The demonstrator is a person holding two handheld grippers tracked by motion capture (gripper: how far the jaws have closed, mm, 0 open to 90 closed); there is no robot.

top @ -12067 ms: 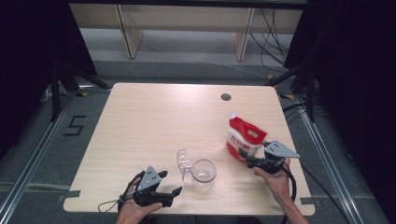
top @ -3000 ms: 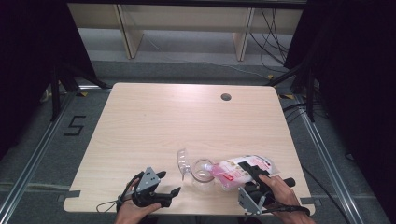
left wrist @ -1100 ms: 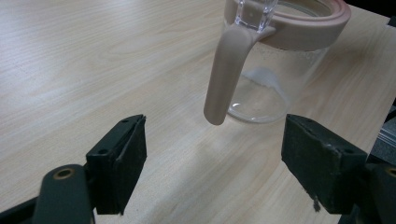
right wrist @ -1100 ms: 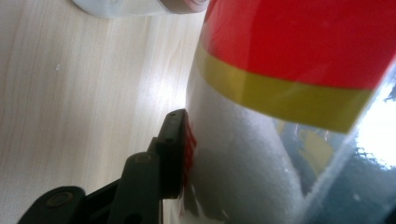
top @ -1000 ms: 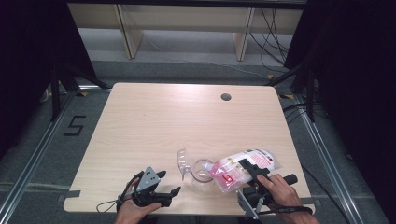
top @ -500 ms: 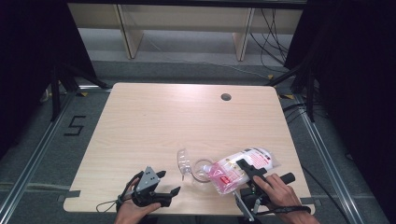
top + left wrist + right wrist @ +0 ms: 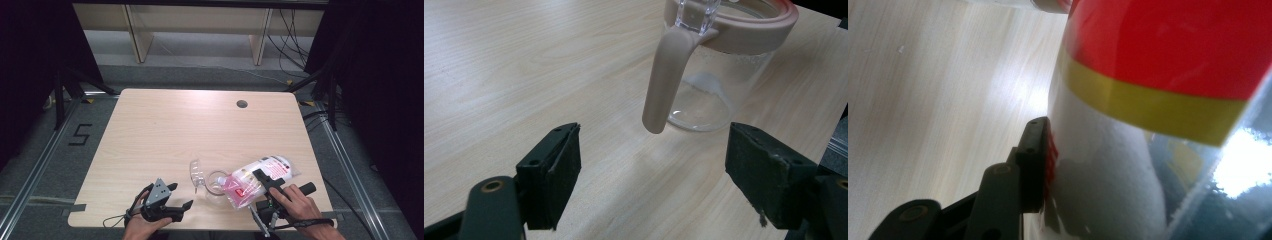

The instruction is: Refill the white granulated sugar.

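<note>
Right tongs [image 7: 265,181] are pinching the bag [image 7: 260,177], tilting it over the glass jug [image 7: 216,181]. Left tongs [image 7: 181,196] are resting spread and empty on the bench [image 7: 200,130], facing the jug's handle [image 7: 669,75]

This is looking like a lab or recording studio rather than a home. A pale wooden counter [image 7: 165,130] with a round cable hole [image 7: 242,104] is standing alone on a grey floor [image 7: 45,165], with metal rails [image 7: 30,192] running along both sides. Black curtains [image 7: 30,60] are hanging left and right. A number five [image 7: 80,134] is marked in tape on the floor, loose cables [image 7: 292,30] are trailing behind, and bare wooden shelving [image 7: 200,20] is standing at the back.
</note>
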